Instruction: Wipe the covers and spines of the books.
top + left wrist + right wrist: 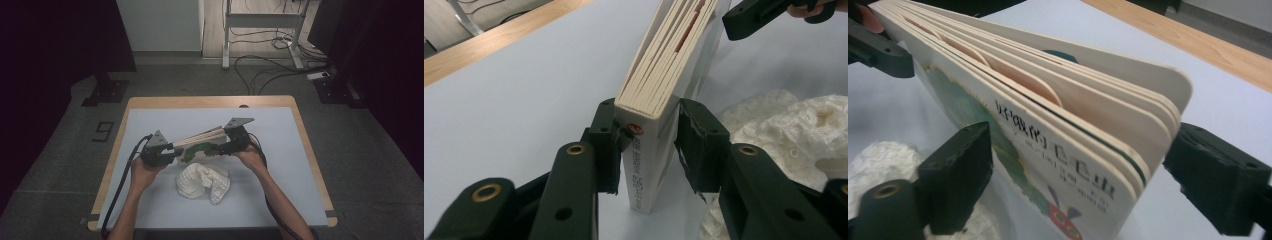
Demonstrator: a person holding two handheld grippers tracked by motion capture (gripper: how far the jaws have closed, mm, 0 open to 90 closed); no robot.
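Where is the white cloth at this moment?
In the high view, the white cloth lies crumpled on the table, just below the book and between the person's forearms.

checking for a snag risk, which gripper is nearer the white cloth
Left, though it's close. The left gripper holds the book by its spine, just up-left of the cloth. The right gripper straddles the book's far end, slightly farther above the cloth.
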